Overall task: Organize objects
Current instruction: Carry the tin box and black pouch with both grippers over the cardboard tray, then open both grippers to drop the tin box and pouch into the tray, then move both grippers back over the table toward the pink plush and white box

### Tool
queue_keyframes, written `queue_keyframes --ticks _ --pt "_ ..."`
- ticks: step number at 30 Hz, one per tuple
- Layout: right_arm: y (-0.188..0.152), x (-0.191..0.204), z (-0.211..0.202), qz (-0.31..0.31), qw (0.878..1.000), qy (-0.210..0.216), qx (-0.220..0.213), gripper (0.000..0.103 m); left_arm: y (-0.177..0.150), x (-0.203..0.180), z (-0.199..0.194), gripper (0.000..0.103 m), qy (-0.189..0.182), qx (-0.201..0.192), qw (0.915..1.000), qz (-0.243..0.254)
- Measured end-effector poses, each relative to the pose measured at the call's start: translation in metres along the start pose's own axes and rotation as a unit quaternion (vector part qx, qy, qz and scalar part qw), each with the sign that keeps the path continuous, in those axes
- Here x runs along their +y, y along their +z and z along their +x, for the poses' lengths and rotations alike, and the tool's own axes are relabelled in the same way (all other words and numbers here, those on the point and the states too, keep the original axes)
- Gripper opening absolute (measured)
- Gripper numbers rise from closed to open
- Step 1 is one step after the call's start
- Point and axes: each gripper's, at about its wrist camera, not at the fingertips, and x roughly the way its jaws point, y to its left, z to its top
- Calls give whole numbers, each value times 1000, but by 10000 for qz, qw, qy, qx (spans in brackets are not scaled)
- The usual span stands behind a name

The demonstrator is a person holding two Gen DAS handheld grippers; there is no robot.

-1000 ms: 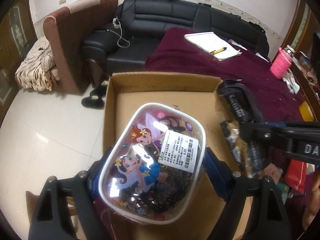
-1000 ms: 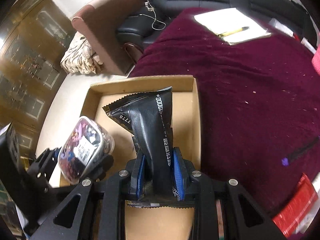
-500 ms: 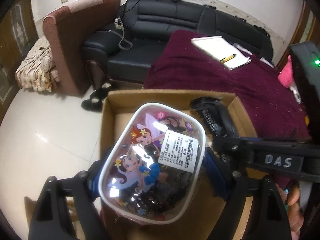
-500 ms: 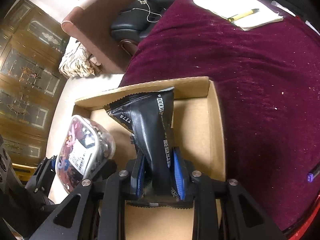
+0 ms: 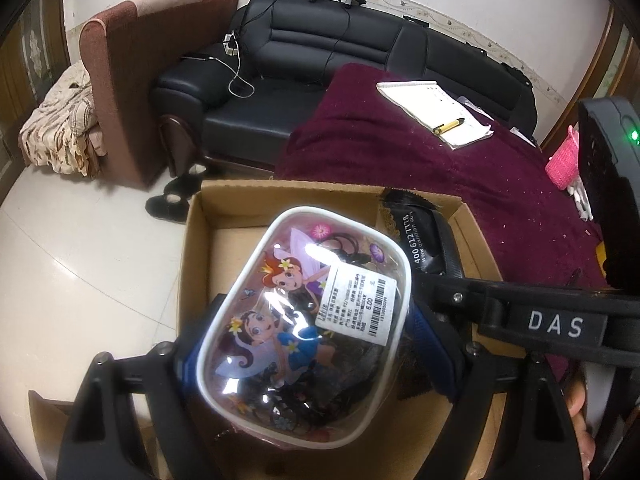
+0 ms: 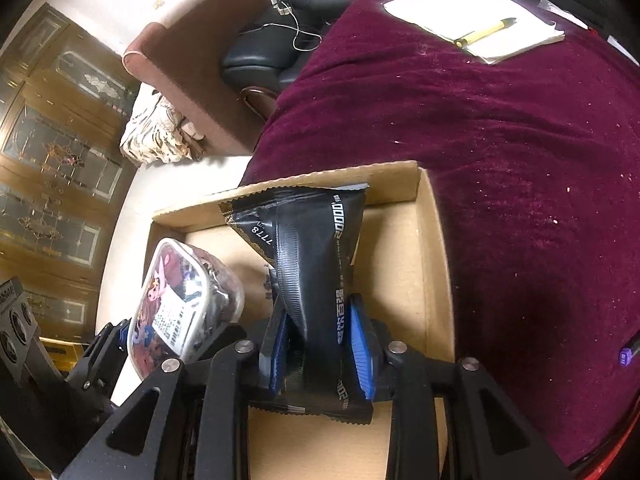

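Note:
A clear pouch (image 5: 304, 332) printed with cartoon fairies and filled with dark hair ties is held over the cardboard box (image 5: 288, 192). My left gripper (image 5: 312, 344) is shut on it across its width. The same pouch (image 6: 180, 304) shows at the left of the right wrist view. A black snack packet (image 6: 316, 248) stands upright inside the box (image 6: 434, 264), its top leaning on the far wall. My right gripper (image 6: 320, 344) has its blue pads on the packet's lower part, and its jaws are opening. The right gripper's body (image 5: 552, 324) crosses the left wrist view beside the packet (image 5: 420, 236).
The box sits at the edge of a table under a maroon cloth (image 6: 520, 140). A notepad with a yellow pen (image 5: 436, 114) lies at the far side, and a pink object (image 5: 562, 160) at the right. A black sofa (image 5: 320, 40) and dark slippers (image 5: 172, 200) lie beyond.
Both grippers came in over the box and sank a little, then held still. The right gripper's pads stand slightly wider around the black packet.

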Motion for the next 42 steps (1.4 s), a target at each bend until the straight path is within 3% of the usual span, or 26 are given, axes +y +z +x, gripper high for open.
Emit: queue_keyframes --ticks 5,12,14,17,27,34,39,42 --pt "1 -2 -5 27 10000 48 -49 42 1 4 -1 88 -162 42 9997 -179" --pt "-3 -3 -11 -2 9997 240 -93 46 -1 7 -11 89 -311 -21 9990 -319" --pt "-5 0 -9 -30 9994 344 -102 54 -3 10 -20 89 -334 -93 9987 -367" --pt "-10 6 -10 -145 9979 630 -86 54 -8 12 -33 89 -245 -216 9987 -388" --pt "-45 -10 -54 -217 9966 646 -471 54 -33 13 -73 89 -514 -392 9964 -552" --pt "-116 -43 -111 -213 9904 988 -941 54 -69 -37 -101 89 -876 -578 9945 -42" --pt "-163 -92 -158 87 9842 1187 -1310 55 -97 -90 -107 89 -1111 -517 9906 607" --pt "-190 -129 -190 313 9796 1032 -1693 62 -112 -123 -100 89 -1125 -356 9875 1044"
